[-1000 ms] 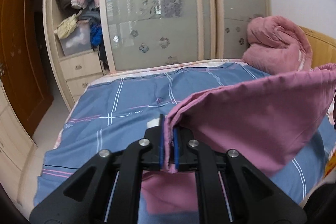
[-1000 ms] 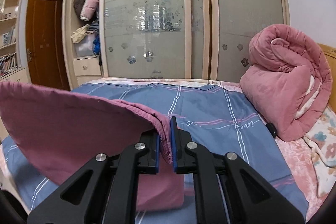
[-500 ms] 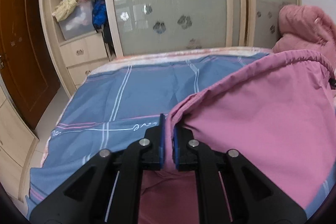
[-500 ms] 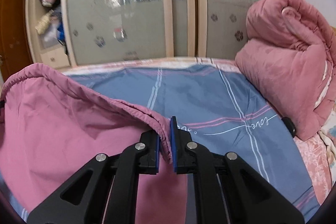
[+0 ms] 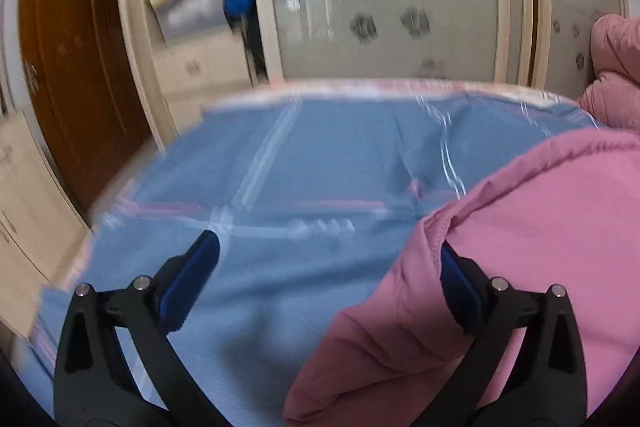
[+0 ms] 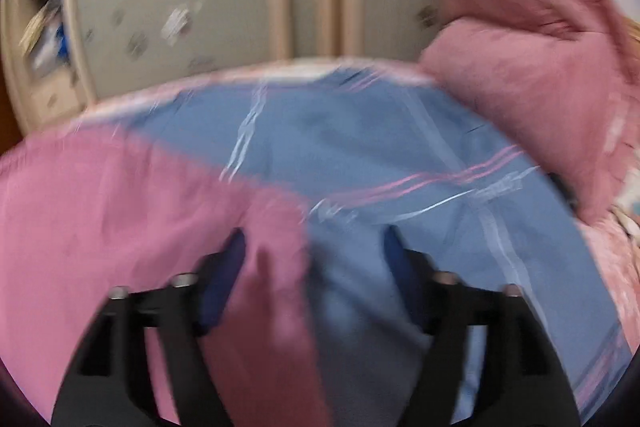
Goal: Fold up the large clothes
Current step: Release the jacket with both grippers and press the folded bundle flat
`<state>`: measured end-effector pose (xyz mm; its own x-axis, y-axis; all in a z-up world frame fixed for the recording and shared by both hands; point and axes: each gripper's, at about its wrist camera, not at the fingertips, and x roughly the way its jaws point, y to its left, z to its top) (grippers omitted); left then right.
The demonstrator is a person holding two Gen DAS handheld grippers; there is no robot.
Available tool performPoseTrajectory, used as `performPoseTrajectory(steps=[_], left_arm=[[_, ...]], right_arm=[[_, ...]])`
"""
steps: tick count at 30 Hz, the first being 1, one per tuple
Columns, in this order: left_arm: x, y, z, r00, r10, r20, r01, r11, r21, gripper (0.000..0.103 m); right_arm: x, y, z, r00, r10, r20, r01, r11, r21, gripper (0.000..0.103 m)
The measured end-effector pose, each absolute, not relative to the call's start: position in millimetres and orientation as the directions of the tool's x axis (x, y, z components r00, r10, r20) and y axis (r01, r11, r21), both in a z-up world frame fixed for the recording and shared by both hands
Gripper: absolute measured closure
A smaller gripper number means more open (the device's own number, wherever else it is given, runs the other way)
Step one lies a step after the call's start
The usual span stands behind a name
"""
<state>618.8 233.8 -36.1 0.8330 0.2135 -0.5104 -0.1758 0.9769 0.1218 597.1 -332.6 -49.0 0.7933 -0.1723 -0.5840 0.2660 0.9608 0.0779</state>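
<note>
the left gripper (image 5: pixel 330 269) has just been opened wide, and the corner of the pink cloth (image 5: pixel 520 247) is draped against its 3 o'clock pad, slack, nothing clamped. the right gripper (image 6: pixel 314 255) has likewise just been opened, with the cloth's other corner (image 6: pixel 120 211) lying loose across the gap by the 9 o'clock pad and the blue bedsheet (image 6: pixel 360 131) bare toward 3 o'clock. the cloth is thus spread on the bed between the two tools, its folded edge running 9-to-3 from one to the other, so neither hand is judged nearer; the next fold would likely be taken across that axis.
</note>
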Motion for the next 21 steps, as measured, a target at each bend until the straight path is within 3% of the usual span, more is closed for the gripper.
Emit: performPoseTrajectory(steps=[1,3,5,7,8,10,12,15,18,19,21], left_arm=[[611.5,230.5,-26.6,0.854,0.233,-0.466,-0.187,0.972,0.143,0.002],[593.3,226.2,2.8,0.895,0.234,-0.379,-0.200,0.971,0.128,0.002],[585.3,234.9,25.7,0.920,0.150,-0.362,-0.168,0.986,-0.019,0.002],[595.6,243.2,34.5,0.904,0.039,-0.425,-0.124,0.977,-0.175,0.002],[610.8,242.8,35.5,0.862,0.015,-0.506,-0.135,0.970,-0.201,0.002],[633.5,237.6,35.3,0.788,0.071,-0.611,-0.183,0.975,-0.123,0.002],[639.5,233.0,35.6,0.751,0.235,-0.617,-0.260,0.964,0.051,0.002],[646.9,250.7,31.6,0.701,0.212,-0.681,-0.248,0.968,0.046,0.002],[619.9,288.3,53.8,0.711,0.429,-0.557,-0.494,0.868,0.038,0.002],[600.9,297.8,63.8,0.731,0.492,-0.473,-0.568,0.823,-0.022,0.002],[577.7,296.6,72.0,0.806,0.458,-0.376,-0.544,0.823,-0.164,0.002]], right_arm=[[585.0,-344.3,-31.8,0.802,-0.246,-0.545,0.361,0.925,0.113,0.010],[563.5,-354.6,-5.8,0.839,-0.273,-0.471,0.414,0.881,0.227,0.007],[551.8,-348.4,15.4,0.890,-0.194,-0.412,0.342,0.882,0.324,0.006],[553.1,-326.2,27.4,0.910,-0.098,-0.402,0.250,0.905,0.345,0.003],[555.5,-305.9,31.6,0.911,-0.035,-0.410,0.186,0.923,0.335,0.003],[556.2,-264.5,35.3,0.906,0.049,-0.421,0.084,0.953,0.291,0.003],[557.2,-234.0,34.9,0.896,0.107,-0.430,0.004,0.969,0.249,0.003],[553.4,-195.4,28.8,0.889,0.150,-0.432,-0.073,0.979,0.189,0.003],[552.3,-184.5,27.0,0.890,0.166,-0.424,-0.084,0.975,0.205,0.003],[552.9,-185.6,25.8,0.894,0.160,-0.419,-0.074,0.974,0.213,0.003],[558.3,-183.2,25.9,0.902,0.143,-0.408,-0.051,0.972,0.229,0.003]])
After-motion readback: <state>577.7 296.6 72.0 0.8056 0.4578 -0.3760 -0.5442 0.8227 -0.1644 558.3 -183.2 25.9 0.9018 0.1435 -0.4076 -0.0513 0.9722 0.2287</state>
